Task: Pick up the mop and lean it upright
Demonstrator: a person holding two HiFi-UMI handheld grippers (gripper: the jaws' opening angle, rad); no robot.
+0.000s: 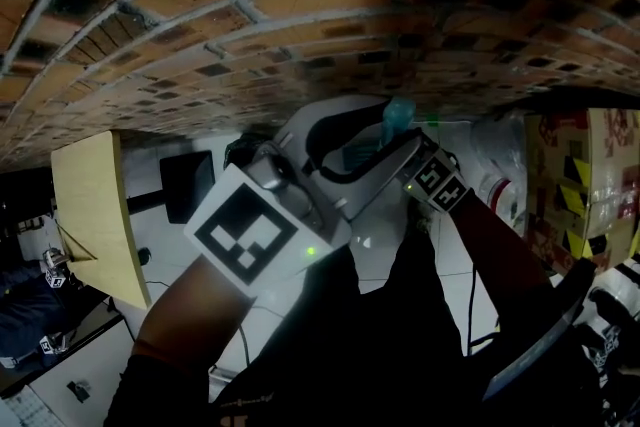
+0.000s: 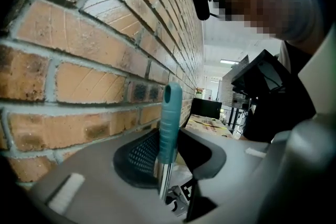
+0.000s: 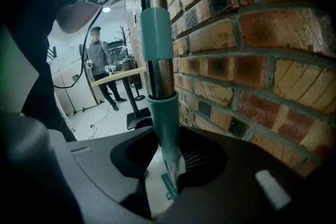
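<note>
Mop upright beside the brick wall, pinched by left tool and right tool.

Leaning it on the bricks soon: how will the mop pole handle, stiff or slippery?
Probably stiff: the mop pole looks straight. Its shiny metal may slip; the teal grip likely holds better. Tall and thin, it could topple along the brick wall.

The mop handle stands between the jaws of both your grippers, with your left gripper above your right gripper. The brick wall runs just beside it. A table lies to your left and boxes to your right.
</note>
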